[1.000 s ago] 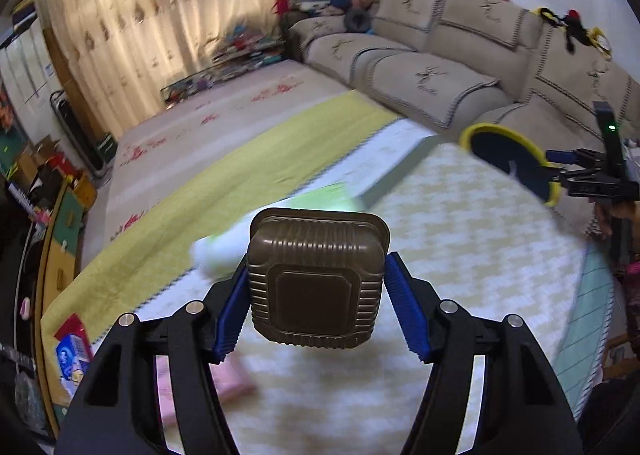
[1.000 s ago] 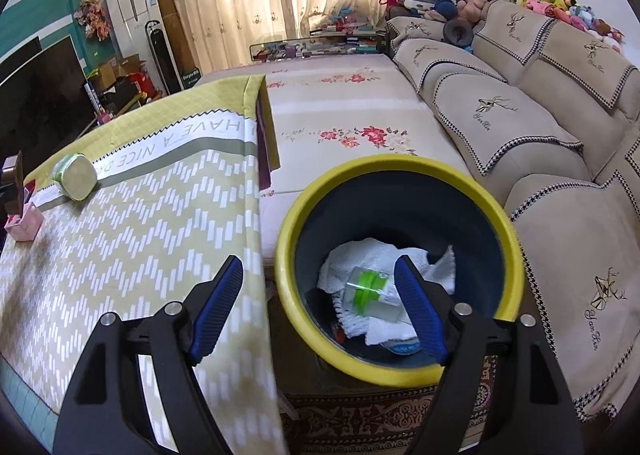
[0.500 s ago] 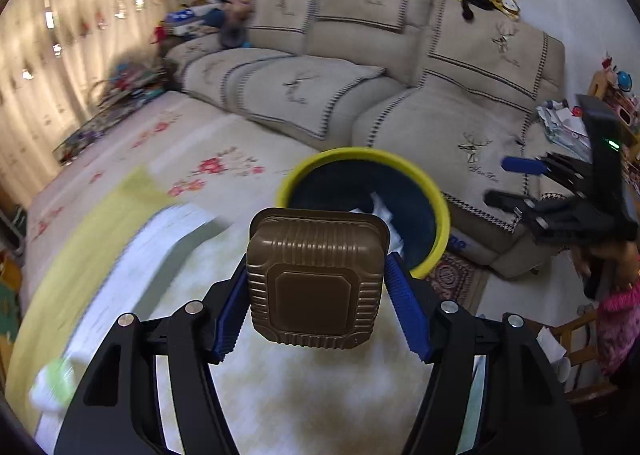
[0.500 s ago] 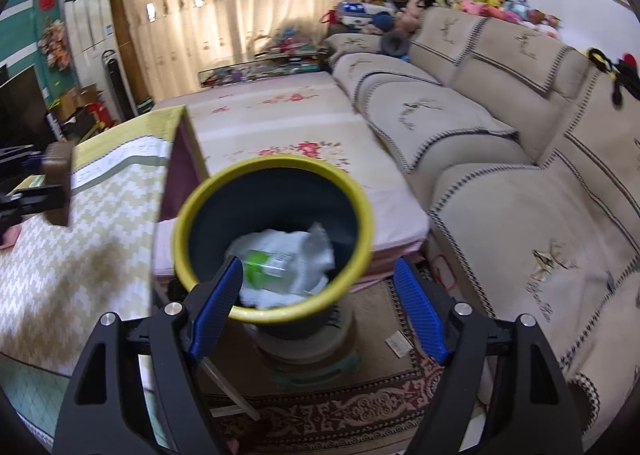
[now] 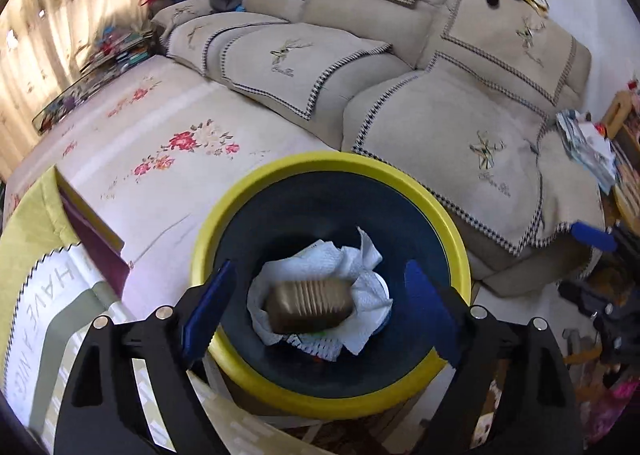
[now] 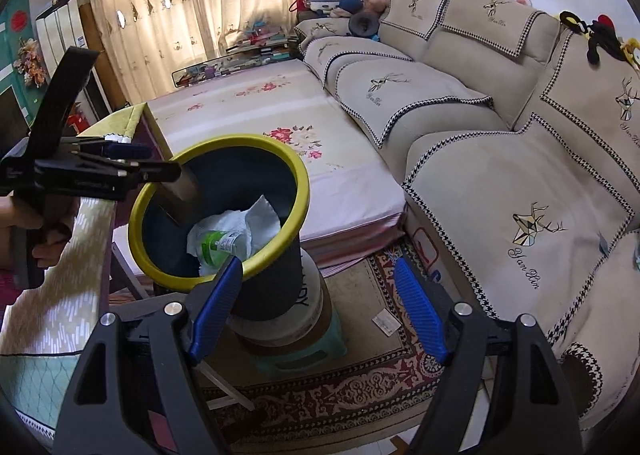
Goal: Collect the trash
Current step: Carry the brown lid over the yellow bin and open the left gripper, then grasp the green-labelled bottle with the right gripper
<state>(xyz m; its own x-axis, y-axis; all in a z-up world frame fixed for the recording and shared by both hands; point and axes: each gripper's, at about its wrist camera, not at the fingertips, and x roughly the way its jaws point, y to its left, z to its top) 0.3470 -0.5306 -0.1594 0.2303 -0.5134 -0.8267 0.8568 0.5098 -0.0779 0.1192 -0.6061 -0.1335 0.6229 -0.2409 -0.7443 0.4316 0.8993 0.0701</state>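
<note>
The yellow-rimmed dark bin (image 5: 448, 223) (image 6: 298, 175) stands beside the table. A brown ribbed container (image 5: 310, 305) lies inside it on white tissue (image 5: 362, 267), free of any pad. In the right wrist view the container (image 6: 180, 193) shows blurred just under the left gripper (image 6: 140, 163). My left gripper (image 5: 320, 269) hangs over the bin with its jaws opening and nothing pressed between them. A green-labelled bottle (image 6: 218, 243) also lies in the bin. My right gripper (image 6: 318, 267) is open and empty, to the bin's right; its blue pad (image 5: 592, 237) shows at the edge of the left wrist view.
A beige sofa (image 6: 500, 159) runs behind and to the right. A low platform with a floral cover (image 6: 280, 123) lies behind the bin. The table with a yellow-green cloth (image 5: 36, 295) is at left. The bin rests on stacked stools (image 6: 288, 323) over a patterned rug (image 6: 380, 383).
The left gripper carried the brown container from over the table to above the bin and let it go; it now lies inside. The right gripper drew back from the bin, still open.
</note>
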